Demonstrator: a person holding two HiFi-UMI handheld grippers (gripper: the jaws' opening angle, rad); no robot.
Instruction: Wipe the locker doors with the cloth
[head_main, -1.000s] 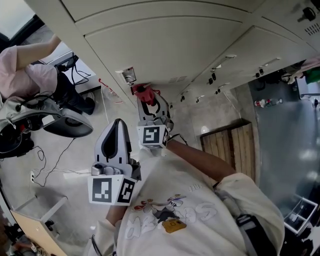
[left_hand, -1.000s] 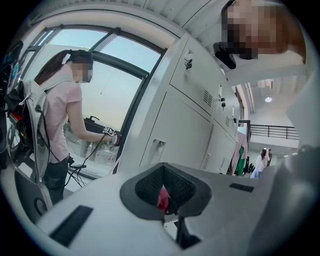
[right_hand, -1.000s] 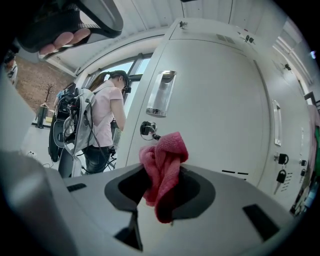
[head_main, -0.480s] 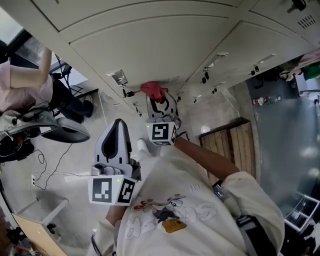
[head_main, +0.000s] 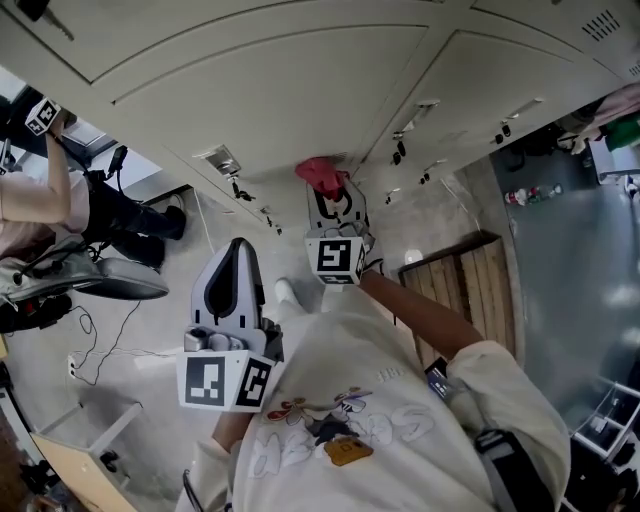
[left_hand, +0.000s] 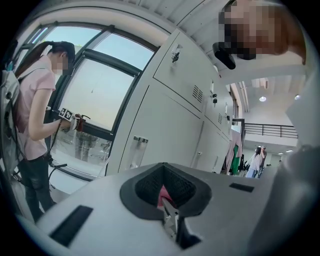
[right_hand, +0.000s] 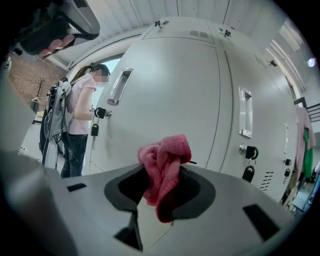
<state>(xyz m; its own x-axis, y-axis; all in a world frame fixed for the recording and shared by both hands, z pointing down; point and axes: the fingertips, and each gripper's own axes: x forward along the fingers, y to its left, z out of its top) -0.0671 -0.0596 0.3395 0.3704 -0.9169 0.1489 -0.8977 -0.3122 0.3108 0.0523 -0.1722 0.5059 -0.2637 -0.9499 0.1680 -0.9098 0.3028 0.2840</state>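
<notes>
My right gripper (head_main: 326, 192) (right_hand: 162, 176) is shut on a crumpled pink cloth (head_main: 320, 172) (right_hand: 165, 162). It holds the cloth up against or just short of a pale grey locker door (head_main: 300, 90) (right_hand: 170, 95); I cannot tell whether they touch. A recessed handle (right_hand: 120, 86) sits on that door to the left of the cloth. My left gripper (head_main: 236, 248) (left_hand: 165, 200) hangs lower and further left, away from the lockers, jaws together and holding nothing I can make out.
A key with a black tag (right_hand: 249, 159) hangs from the neighbouring door's lock. A person (head_main: 50, 215) (right_hand: 80, 110) stands at the lockers to the left with their own gripper. Cables (head_main: 100, 330) and a wooden pallet (head_main: 460, 290) lie on the floor.
The right gripper has carried the cloth rightwards along the door, away from the recessed handle. The left gripper has stayed put.
</notes>
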